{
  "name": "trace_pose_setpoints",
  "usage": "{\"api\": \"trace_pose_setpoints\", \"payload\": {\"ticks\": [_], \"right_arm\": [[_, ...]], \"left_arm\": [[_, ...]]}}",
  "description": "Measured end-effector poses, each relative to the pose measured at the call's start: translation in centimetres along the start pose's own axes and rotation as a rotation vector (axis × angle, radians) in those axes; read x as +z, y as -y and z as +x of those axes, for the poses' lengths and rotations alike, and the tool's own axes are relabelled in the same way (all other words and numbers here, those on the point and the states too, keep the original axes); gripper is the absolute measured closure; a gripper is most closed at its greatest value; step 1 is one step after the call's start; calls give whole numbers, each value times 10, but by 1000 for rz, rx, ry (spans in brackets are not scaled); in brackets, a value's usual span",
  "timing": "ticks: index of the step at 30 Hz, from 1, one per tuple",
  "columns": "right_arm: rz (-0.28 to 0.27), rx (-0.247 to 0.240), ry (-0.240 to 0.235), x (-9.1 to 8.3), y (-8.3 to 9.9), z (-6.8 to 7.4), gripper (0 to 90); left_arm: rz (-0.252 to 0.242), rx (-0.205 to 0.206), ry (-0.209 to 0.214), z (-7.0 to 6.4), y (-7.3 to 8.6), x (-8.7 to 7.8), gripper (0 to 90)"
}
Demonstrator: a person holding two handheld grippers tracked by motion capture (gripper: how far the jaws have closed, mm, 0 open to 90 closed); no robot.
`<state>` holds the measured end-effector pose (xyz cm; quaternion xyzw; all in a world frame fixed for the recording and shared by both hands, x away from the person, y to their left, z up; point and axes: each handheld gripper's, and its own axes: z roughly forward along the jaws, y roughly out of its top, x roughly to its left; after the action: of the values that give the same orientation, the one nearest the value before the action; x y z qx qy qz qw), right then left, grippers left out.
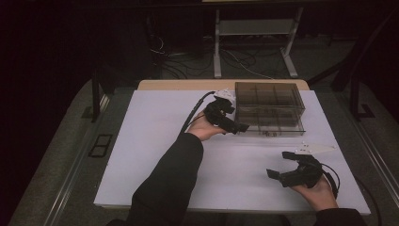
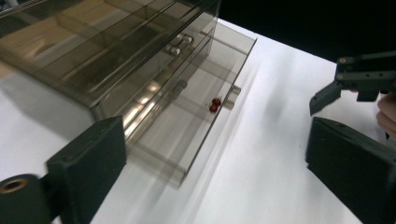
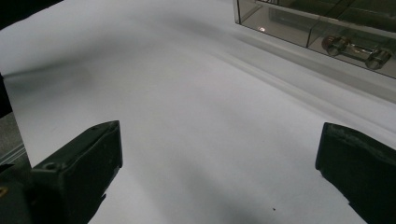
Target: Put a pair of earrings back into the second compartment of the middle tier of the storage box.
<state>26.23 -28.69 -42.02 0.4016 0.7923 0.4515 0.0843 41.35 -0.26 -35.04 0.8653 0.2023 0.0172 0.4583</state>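
Note:
A smoky see-through drawer cabinet (image 1: 269, 106) stands at the table's far right. Its bottom drawer (image 2: 196, 126) is pulled out a little, and two small red beads (image 2: 215, 105) lie inside it near the front wall. My left gripper (image 1: 237, 123) sits at the cabinet's front left corner. In the left gripper view, the left gripper (image 2: 219, 158) is open wide with the drawer's corner between its jaws, touching neither. My right gripper (image 1: 278, 164) hovers open over bare table near the front right. In its own view, the right gripper (image 3: 219, 172) holds nothing, and the cabinet (image 3: 317, 23) lies ahead of it.
White board (image 1: 155, 141) covers the table, and its left half is bare. A metal handle (image 3: 357, 49) shows on a drawer front. Behind the table are a white stand (image 1: 254, 42) and floor cables. Black frame posts (image 1: 96, 94) flank the table.

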Motion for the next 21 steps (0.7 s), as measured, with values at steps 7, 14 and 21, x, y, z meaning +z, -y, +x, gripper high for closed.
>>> {"api": "trace_pose_setpoints", "payload": {"ticks": [7, 14, 21], "right_arm": [[0, 0, 0, 0, 0, 0, 1], [0, 2, 4, 0, 0, 0, 1], [5, 13, 6, 0, 1, 0, 1]], "left_arm": [[-28, -27, -35, -2, 20, -28, 0], [-52, -33, -72, -4, 43, -52, 0], [-66, -56, -105, -8, 73, -69, 0]]}}
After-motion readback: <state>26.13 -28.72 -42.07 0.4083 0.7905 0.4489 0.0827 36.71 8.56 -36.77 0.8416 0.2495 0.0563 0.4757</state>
